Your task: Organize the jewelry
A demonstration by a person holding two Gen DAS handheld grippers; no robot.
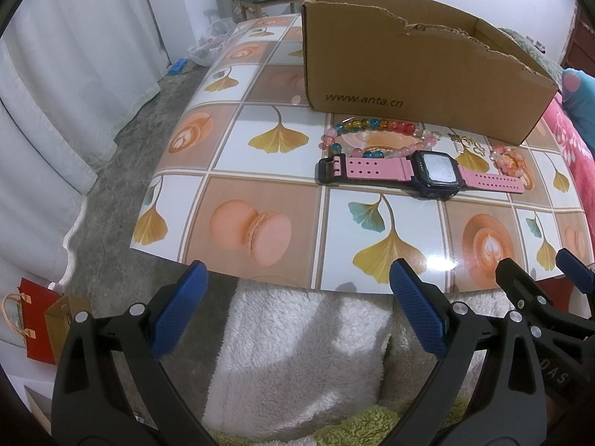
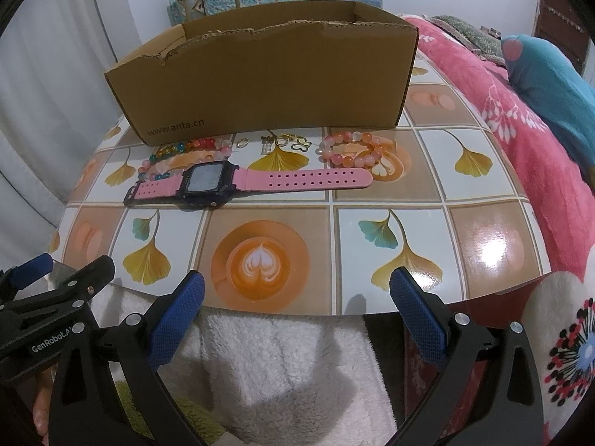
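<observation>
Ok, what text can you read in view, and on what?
"www.anta.cn": front of the box.
"GenRobot.A": left gripper body, rest cut off.
"DAS": right gripper body, partial.
Watch screen: too blurred to read.

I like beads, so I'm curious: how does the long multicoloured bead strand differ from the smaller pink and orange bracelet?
The multicoloured strand lies left of the small gold charms, with blue, yellow and red beads; its near edge is behind the pink watch. The pink and orange bracelet lies right of them, a smaller and tighter ring in only pink, orange and white tones. Both rest flat on the table before the cardboard box.
</observation>
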